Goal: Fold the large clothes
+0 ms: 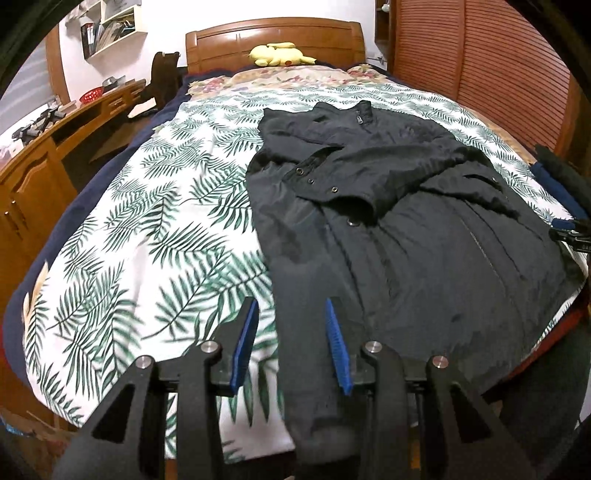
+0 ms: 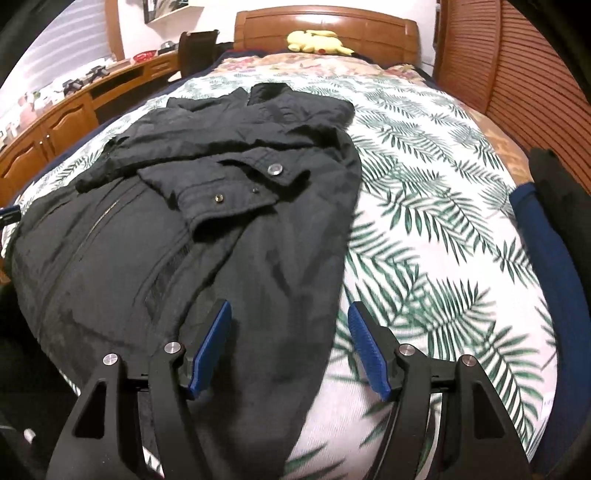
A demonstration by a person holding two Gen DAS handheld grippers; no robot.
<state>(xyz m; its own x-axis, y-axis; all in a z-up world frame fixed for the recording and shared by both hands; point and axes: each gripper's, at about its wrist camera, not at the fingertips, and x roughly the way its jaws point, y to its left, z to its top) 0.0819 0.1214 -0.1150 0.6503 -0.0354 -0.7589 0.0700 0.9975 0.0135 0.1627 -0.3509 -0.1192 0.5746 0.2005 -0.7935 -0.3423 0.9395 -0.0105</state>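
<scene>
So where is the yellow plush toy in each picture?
Left wrist view: the plush lies at the top, a bit left of centre, against the headboard.
Right wrist view: the plush is at the top, just right of centre, against the headboard.
Shared landmark: the black jacket on the leaf-print cover, right of centre in the left view, left of centre in the right view.

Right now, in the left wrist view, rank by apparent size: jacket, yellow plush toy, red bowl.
1. Jacket, largest by far.
2. Yellow plush toy.
3. Red bowl, smallest; both lie far off, so true sizes stay unsure.
</scene>
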